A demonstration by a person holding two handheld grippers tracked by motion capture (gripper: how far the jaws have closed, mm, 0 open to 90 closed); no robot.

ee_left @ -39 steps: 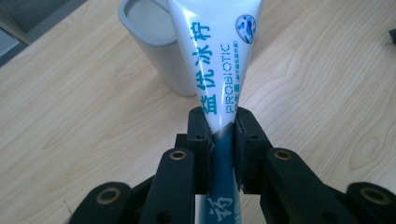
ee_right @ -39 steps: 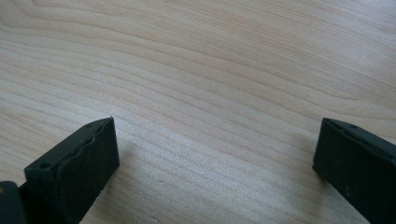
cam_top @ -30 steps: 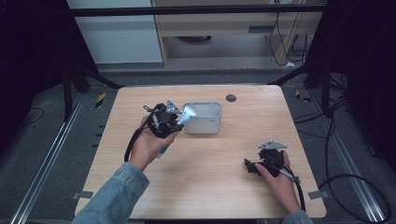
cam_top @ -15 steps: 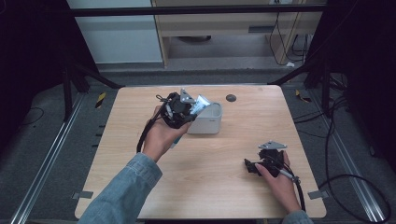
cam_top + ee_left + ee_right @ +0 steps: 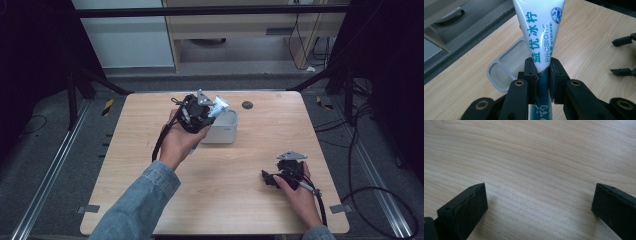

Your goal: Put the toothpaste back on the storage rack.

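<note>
A white and blue toothpaste tube [image 5: 537, 32] with Chinese lettering and the word PROBIOTIC is clamped in my left gripper [image 5: 542, 67], which is shut on it. In the high view the left gripper [image 5: 200, 107] holds the tube [image 5: 218, 106] in the air over the left rim of a grey two-compartment tray [image 5: 222, 132]. The left gripper view shows that tray [image 5: 496, 72] below and behind the tube. My right gripper [image 5: 270, 177] rests low on the wooden table [image 5: 240, 200] at the front right, its jaws wide apart with bare wood [image 5: 539, 182] between them.
A small dark round object [image 5: 246, 105] lies on the table behind the tray, near the far edge. Cables trail from both grippers. In the left gripper view the right gripper's black fingers [image 5: 624, 40] appear at the far right.
My left gripper has lifted and carried the tube to the right and farther back, over the tray's left rim. The right gripper has stayed in place.
</note>
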